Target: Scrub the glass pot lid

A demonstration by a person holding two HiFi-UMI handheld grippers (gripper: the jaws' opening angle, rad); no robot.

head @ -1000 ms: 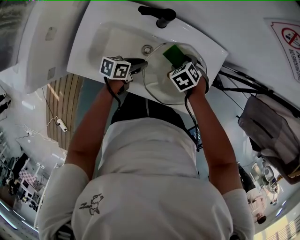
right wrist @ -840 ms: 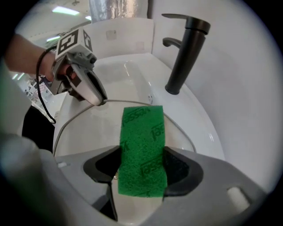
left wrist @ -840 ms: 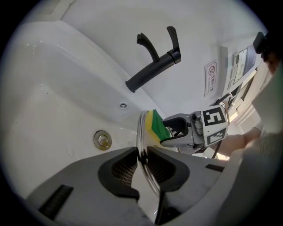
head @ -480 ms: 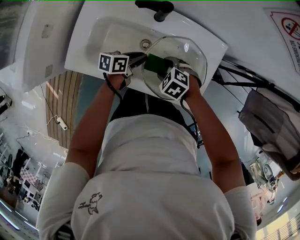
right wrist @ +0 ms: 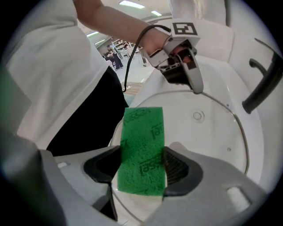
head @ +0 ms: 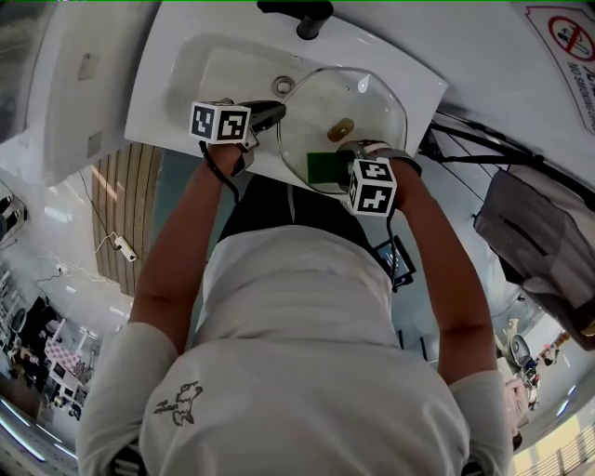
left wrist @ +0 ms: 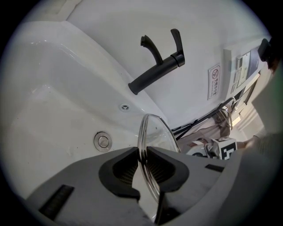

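The glass pot lid [head: 358, 98] is held over the white sink [head: 186, 84]. My left gripper [head: 271, 114] is shut on the lid's left rim. In the left gripper view the lid [left wrist: 152, 141] stands edge-on, with its rim pinched between the pads of the left gripper [left wrist: 143, 164]. My right gripper [head: 333, 167] is shut on a green scrub sponge [head: 325, 168], which lies flat on the lid near its near rim. The right gripper view shows the sponge [right wrist: 142, 145] clamped between the jaws of the right gripper [right wrist: 142, 164], pressed on the lid [right wrist: 208, 137]. The left gripper [right wrist: 192, 79] grips the far rim.
A black faucet [head: 302, 13] stands at the back of the sink, with the drain [left wrist: 102, 141] below it. A warning sign [head: 572, 42] hangs on the wall to the right. Dark bags [head: 539, 242] hang at the right. My torso fills the foreground.
My right gripper has drawn the sponge across the lid, from the far side to the near rim. The lid's knob now shows. The left gripper has kept its hold.
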